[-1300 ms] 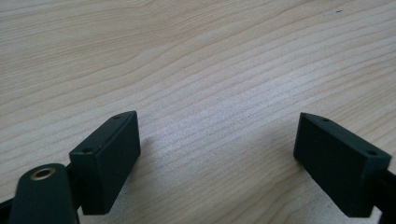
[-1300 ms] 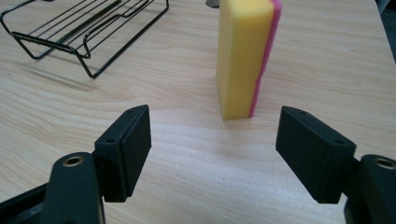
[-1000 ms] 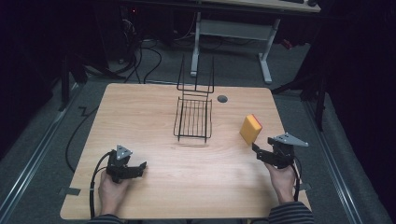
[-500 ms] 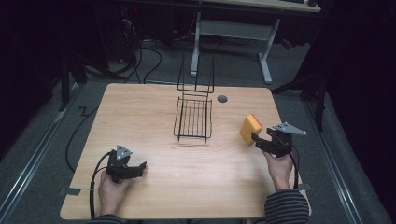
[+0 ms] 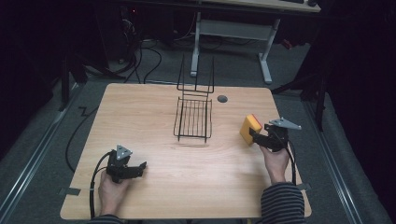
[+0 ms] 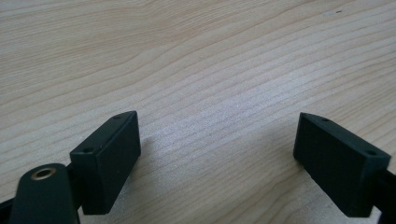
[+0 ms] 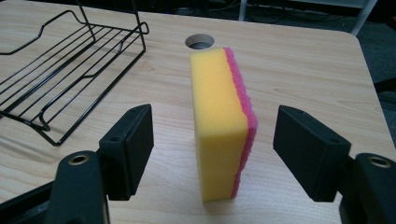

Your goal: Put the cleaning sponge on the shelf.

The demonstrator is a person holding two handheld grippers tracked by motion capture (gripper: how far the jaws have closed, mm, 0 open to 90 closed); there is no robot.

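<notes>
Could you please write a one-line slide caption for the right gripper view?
Open right gripper straddles an upright yellow-and-pink sponge beside a wire rack.

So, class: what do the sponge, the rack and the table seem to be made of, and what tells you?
Sponge: likely soft yellow foam, matt and finely pored, with a rough pink scouring layer on one face.
Rack: thin bent wire, probably metal with a glossy black coating.
Table: pale wood grain, smooth; possibly laminate, since the grain looks very even.

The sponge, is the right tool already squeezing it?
No, the right tool stands open, with the upright sponge between its jaws and a gap showing on each side.
</notes>
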